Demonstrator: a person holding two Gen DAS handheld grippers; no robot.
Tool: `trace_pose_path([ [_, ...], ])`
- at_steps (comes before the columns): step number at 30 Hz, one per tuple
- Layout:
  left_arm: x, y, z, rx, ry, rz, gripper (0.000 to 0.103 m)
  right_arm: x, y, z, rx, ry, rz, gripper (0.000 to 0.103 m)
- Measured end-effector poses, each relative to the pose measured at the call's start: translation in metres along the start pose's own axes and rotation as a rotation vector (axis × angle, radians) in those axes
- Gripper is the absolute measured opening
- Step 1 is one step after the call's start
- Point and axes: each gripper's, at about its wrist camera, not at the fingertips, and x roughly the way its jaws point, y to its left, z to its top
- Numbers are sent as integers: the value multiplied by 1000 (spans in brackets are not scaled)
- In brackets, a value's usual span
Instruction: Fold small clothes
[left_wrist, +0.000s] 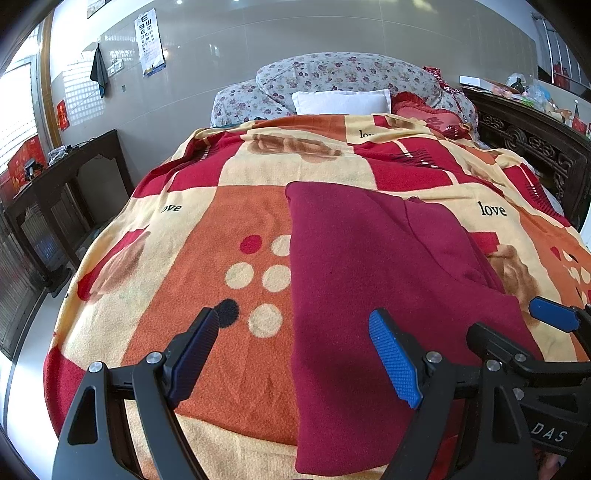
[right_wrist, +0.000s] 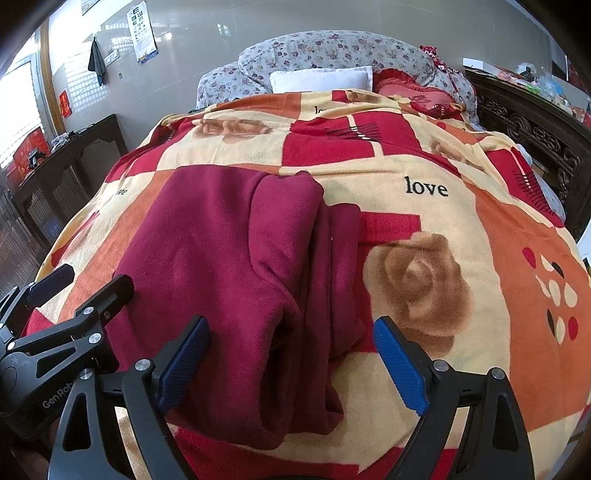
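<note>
- Two grippers hover over a maroon garment (left_wrist: 369, 295) spread lengthwise on a patterned blanket (left_wrist: 229, 229); neither holds any cloth. The left gripper (left_wrist: 299, 354) has its jaws spread wide, and so does the right gripper (right_wrist: 291, 362).
- Between the left jaws lies the garment's straight left edge, with bare blanket under the left finger and maroon cloth under the right one. A careless pinch there could take blanket along with the garment, dragging both.
- Between the right jaws sits the garment's rolled, bunched right side, where several layers stack into thick ridges (right_wrist: 317, 280). Closing on only the top ridge would likely let lower layers slip out and leave the fold lopsided.
- One gripper's frame shows close beside the other in each view, so the two tools could knock together if both reach inward at once.
- Fleecy cloth on a fleecy blanket probably clings; a lift from one side alone may skew the whole piece.
- Whether the near hem lies flat cannot be told, since it runs out of view below the jaws.
</note>
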Motion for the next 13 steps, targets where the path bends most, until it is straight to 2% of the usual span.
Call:
trace_pose_path([
  [13, 1, 2, 1, 3, -10, -7, 83, 0, -2, -1, -5, 2, 0, 94],
])
